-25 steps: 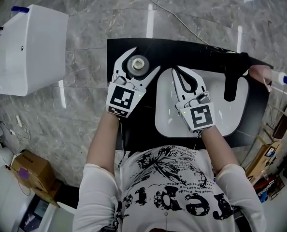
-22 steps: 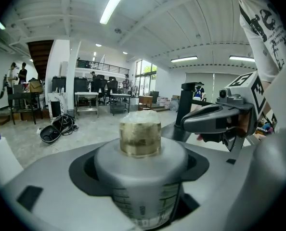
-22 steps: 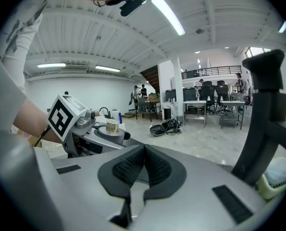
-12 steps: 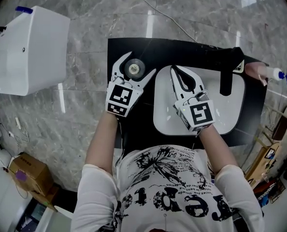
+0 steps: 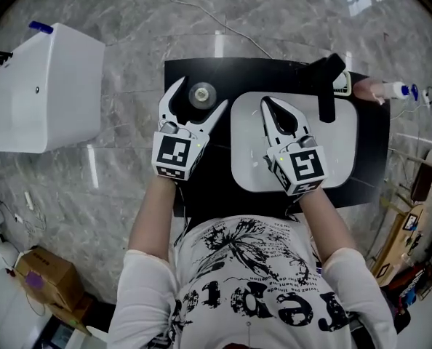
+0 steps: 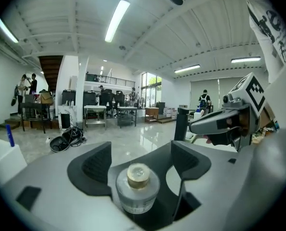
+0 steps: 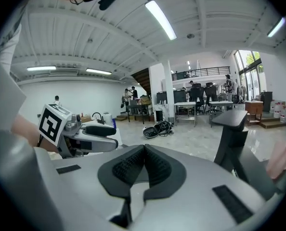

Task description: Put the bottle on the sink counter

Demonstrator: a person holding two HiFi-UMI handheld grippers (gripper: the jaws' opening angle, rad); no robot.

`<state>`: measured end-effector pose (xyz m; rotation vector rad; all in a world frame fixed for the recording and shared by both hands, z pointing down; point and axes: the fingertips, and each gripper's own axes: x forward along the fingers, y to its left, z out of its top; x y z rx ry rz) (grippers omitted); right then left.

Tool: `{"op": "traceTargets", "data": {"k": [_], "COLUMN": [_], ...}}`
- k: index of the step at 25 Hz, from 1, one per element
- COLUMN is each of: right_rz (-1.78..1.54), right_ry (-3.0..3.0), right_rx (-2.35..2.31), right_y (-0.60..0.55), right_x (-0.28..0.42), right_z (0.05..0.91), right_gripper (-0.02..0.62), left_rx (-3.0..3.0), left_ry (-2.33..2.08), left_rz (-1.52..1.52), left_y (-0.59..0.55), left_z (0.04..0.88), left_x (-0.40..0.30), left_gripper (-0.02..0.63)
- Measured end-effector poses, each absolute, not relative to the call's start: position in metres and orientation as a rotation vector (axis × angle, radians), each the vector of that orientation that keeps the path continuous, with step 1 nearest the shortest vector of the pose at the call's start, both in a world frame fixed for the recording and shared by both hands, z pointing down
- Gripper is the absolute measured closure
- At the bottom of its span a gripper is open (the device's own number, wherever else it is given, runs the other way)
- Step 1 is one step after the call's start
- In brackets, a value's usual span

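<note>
Left gripper view: left tool point(image 6: 142, 160) jaws are opening, pads standing clear of the bottle point(image 6: 137, 191), which is sitting upright on the black worktop point(image 5: 260, 71) just left of the sink point(image 5: 245, 174). Since a second ago the tool is backing toward the person, so the placing is looking done. Right tool point(image 5: 268, 105) is hovering pinched together over the sink, faucet point(image 5: 324, 93) beyond; nothing is blocking the retreat.

Left tongs point(image 5: 201, 96) opening, right tongs point(image 5: 268, 102) closed
</note>
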<state>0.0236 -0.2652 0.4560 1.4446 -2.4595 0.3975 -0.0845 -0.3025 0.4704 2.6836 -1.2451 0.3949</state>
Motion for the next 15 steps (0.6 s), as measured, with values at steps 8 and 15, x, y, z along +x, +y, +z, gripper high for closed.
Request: {"op": "traceTargets", "data": {"k": [8,15], "right_rz": [0.304,0.257], "right_ry": [-2.474,-2.493], "right_rx": [1.483,1.538], "right_y": [-0.217,-0.171], "right_x": [0.008,-0.009], "right_z": [0.384,0.333], "right_gripper": [0.581,0.58], "left_rx": [2.787,2.872], "left_ry": [-1.149,-1.199], "left_rz": [0.336,0.25], "left_y": [-0.236,-0.188], "left_z": [0.379,0.306], "left_x": [-0.097,-0.12], "left_gripper": [0.379,0.55]}}
